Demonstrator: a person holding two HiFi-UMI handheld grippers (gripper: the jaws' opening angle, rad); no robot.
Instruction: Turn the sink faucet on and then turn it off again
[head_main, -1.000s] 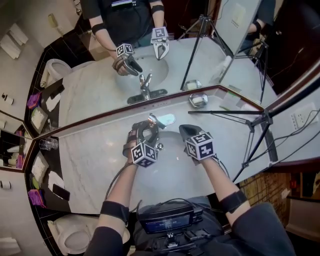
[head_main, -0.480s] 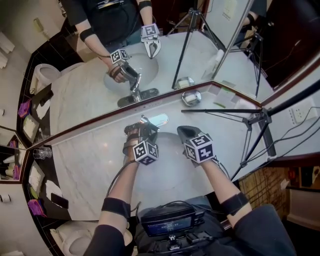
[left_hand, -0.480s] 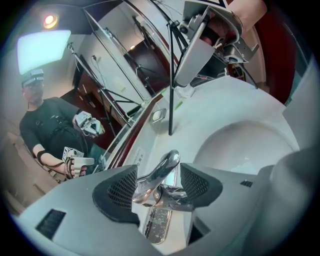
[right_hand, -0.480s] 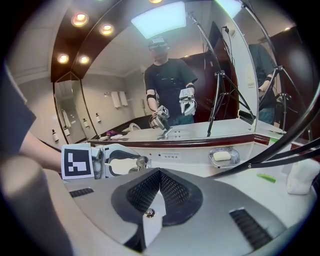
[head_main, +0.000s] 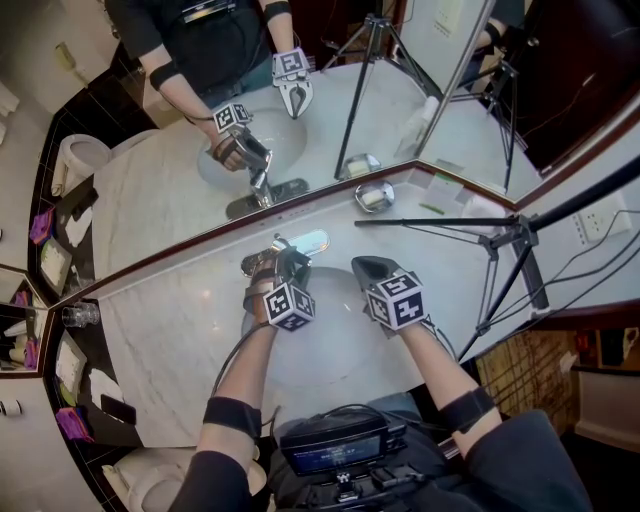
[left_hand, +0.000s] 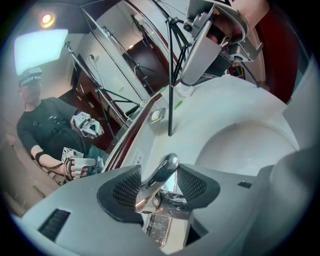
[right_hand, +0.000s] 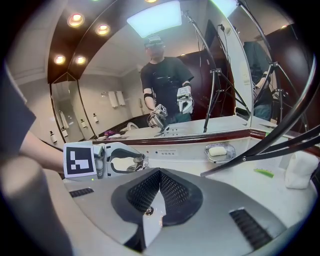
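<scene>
The chrome faucet (head_main: 300, 241) stands at the back of the white sink basin (head_main: 335, 310). In the left gripper view its lever handle (left_hand: 167, 167) rises between the two black pads. My left gripper (head_main: 275, 258) (left_hand: 159, 182) straddles that handle. Its jaws have just been closing a little, but they still stand wide, with the pads close beside the lever and no clear squeeze. No water shows in the basin (left_hand: 250, 150). My right gripper (head_main: 358, 265) (right_hand: 159, 187) hovers over the basin's right side, shut and empty. From the right gripper view the left gripper (right_hand: 120, 162) shows at the faucet.
A wall mirror (head_main: 300, 120) runs behind the marble counter (head_main: 180, 330) and doubles everything. A soap dish (head_main: 372, 197) (right_hand: 219, 151) sits at the back right. A black tripod (head_main: 505, 235) stands over the counter's right end. A glass (head_main: 75, 315) stands far left and a toilet (head_main: 150, 485) below.
My left gripper has sunk and slid forward onto the faucet handle. The right gripper has drifted only slightly and stays shut.
</scene>
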